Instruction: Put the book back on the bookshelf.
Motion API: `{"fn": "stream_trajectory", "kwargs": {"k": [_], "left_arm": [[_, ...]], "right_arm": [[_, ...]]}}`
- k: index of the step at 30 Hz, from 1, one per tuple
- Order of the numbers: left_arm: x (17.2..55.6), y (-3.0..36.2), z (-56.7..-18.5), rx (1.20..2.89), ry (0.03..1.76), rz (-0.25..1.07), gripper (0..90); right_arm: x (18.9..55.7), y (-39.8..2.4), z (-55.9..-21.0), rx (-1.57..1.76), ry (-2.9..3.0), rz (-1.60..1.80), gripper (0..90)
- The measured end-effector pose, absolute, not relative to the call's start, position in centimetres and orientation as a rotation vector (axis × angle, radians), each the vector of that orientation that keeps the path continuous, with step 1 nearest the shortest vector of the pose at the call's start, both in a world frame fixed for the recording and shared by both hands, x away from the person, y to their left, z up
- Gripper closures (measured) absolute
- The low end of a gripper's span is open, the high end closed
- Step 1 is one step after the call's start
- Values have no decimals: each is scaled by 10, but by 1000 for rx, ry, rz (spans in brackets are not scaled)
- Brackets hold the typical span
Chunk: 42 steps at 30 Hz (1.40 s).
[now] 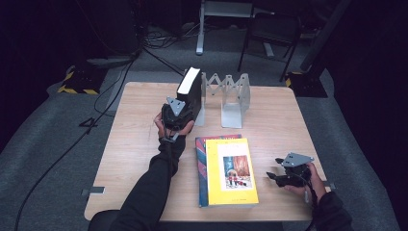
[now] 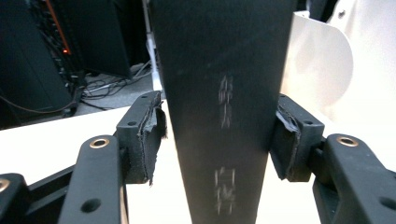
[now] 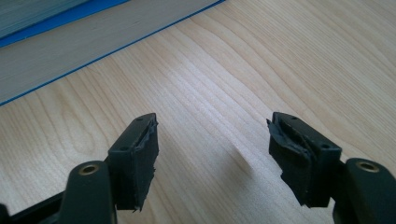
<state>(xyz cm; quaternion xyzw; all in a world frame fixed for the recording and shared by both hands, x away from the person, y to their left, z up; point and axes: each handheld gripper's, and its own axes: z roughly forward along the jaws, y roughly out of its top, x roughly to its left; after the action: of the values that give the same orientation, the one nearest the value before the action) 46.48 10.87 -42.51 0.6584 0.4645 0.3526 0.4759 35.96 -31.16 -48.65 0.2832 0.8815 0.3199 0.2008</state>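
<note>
A thick black book [image 1: 190, 86] stands upright at the left end of a white metal book rack [image 1: 232, 98]. My left gripper [image 1: 185, 106] reaches to it from the near side. In the left gripper view the black spine [image 2: 219, 93] stands between the jaws of my left gripper [image 2: 217, 126]. A gap shows at the left pad [image 2: 147, 140], and the right pad sits right at the spine's edge. My right gripper [image 1: 273, 175] rests low over the table's right side, open and empty [image 3: 212, 140], beside a yellow book [image 1: 233, 171].
The yellow book lies flat on a second book with a dark spine [image 1: 201, 166], in the middle of the wooden table [image 1: 139, 159]. Their page edges [image 3: 70, 42] lie just beyond the right jaws. A white rack plate [image 2: 317, 70] rises behind the black book. Chairs and cables lie past the table.
</note>
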Motion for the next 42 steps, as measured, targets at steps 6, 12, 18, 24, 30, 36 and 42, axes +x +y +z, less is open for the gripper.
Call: {"fn": "stream_trajectory", "kwargs": {"k": [6, 12, 18, 24, 30, 36, 42], "left_arm": [[450, 121, -428, 1643, 1100, 824, 429], [446, 116, -442, 1743, 1103, 807, 507], [450, 108, -449, 1763, 1135, 834, 524], [455, 108, -449, 1733, 1166, 825, 524], [463, 103, -449, 1726, 1186, 835, 524], [469, 102, -448, 1714, 1205, 830, 524], [468, 102, -448, 1707, 1208, 817, 522]], "right_arm": [[359, -311, -486, 786, 2467, 890, 332], [359, -311, -486, 787, 2467, 884, 332], [359, -311, -486, 781, 2466, 890, 332], [359, -310, -486, 778, 2468, 888, 333], [359, -310, -486, 780, 2472, 887, 333], [359, -311, -486, 779, 2469, 891, 333], [359, -311, -485, 785, 2464, 894, 333]]}}
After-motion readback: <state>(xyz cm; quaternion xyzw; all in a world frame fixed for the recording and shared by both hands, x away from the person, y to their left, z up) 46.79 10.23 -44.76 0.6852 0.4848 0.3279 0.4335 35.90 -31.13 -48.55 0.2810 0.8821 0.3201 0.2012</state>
